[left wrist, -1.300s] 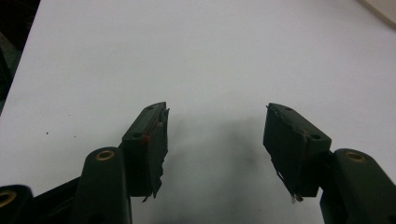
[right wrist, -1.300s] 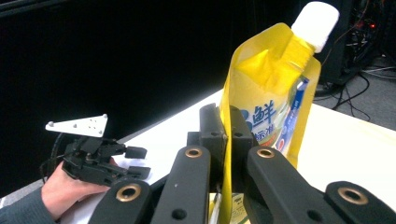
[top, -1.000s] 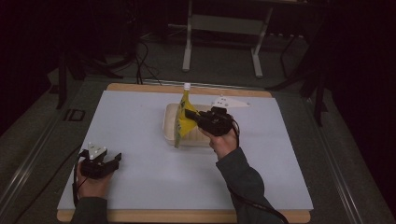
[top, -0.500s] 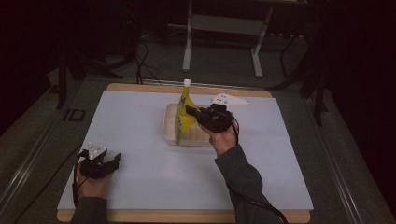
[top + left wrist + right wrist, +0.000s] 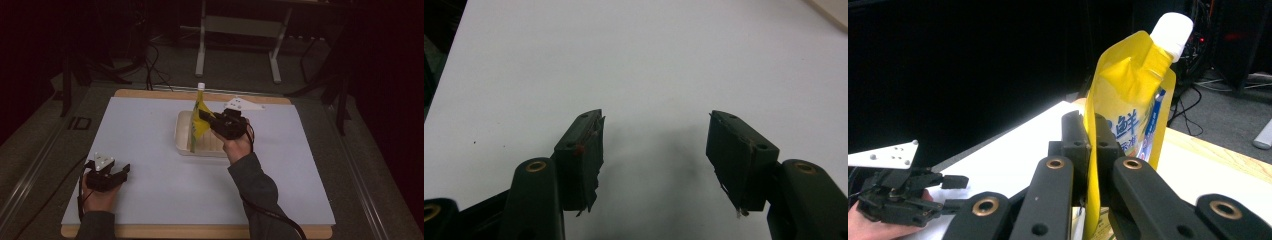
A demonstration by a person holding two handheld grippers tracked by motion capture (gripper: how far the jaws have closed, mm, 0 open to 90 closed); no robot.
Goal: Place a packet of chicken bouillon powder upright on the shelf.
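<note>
A yellow spouted pouch (image 5: 199, 119) with a white cap stands upright over a cream tray (image 5: 183, 136) near the middle of the table. My right gripper (image 5: 206, 117) is shut on the pouch's side edge. In the right gripper view the pouch (image 5: 1128, 95) rises from between the closed jaws of that gripper (image 5: 1090, 150), cap at the top. My left gripper (image 5: 120, 171) rests low at the table's front left, open, with nothing between its pads (image 5: 583, 150). The left gripper view looks down on the white mat between its spread jaws (image 5: 655, 150).
A white mat (image 5: 150, 150) covers the wooden table (image 5: 150, 233). The cream tray's corner (image 5: 831, 11) shows at the top right of the left gripper view. Metal stand legs (image 5: 202, 50) and cables lie on the dark floor beyond the table.
The right hand and the pouch have barely shifted above the tray. The left hand has stayed put.
</note>
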